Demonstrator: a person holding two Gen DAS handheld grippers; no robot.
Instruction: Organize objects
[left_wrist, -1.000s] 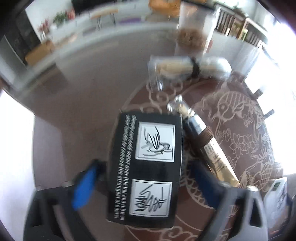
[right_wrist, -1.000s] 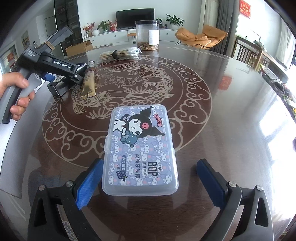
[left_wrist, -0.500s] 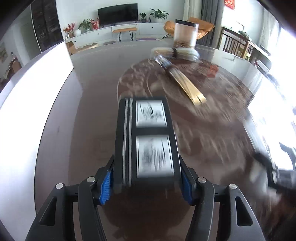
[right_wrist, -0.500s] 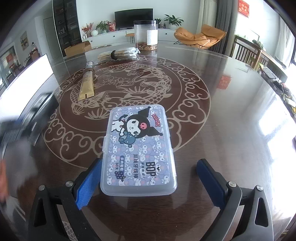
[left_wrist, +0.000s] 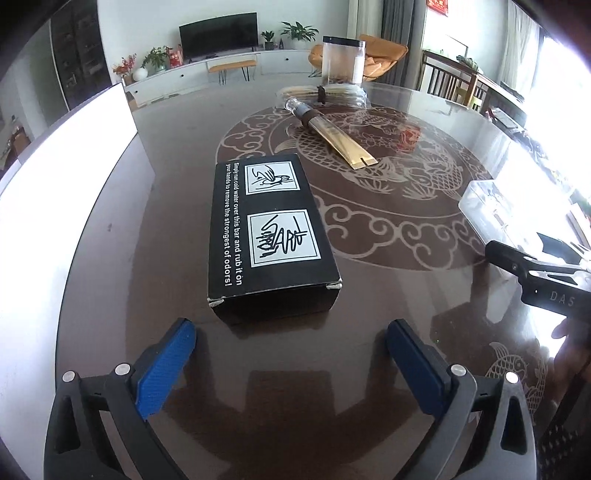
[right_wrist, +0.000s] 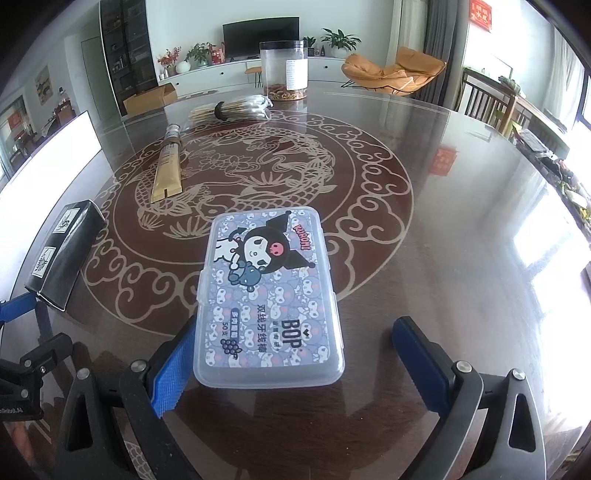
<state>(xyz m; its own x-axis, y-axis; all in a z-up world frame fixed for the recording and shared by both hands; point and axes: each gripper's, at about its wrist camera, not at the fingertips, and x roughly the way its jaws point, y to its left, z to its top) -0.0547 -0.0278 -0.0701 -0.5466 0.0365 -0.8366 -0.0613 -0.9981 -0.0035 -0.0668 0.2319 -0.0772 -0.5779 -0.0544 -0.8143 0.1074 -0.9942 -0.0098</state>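
A black box (left_wrist: 269, 236) with white print lies flat on the dark table, just beyond my open left gripper (left_wrist: 291, 350); the jaws stand wide and touch nothing. The box also shows at the left of the right wrist view (right_wrist: 62, 254). A clear plastic floss-pick case (right_wrist: 269, 299) with a cartoon lid lies between the wide-open jaws of my right gripper (right_wrist: 295, 354); the left pad (right_wrist: 173, 365) is close beside the case. The case appears in the left wrist view (left_wrist: 517, 210) at far right.
A gold tube (right_wrist: 169, 170) lies on the table's dragon inlay, a bundle of sticks (right_wrist: 232, 109) and a clear jar (right_wrist: 283, 70) stand farther back. A white panel (left_wrist: 55, 177) runs along the left table edge.
My left gripper carried the black box away from the gold tube, set it down on the table's left side, opened and drew back. The right gripper stayed put.
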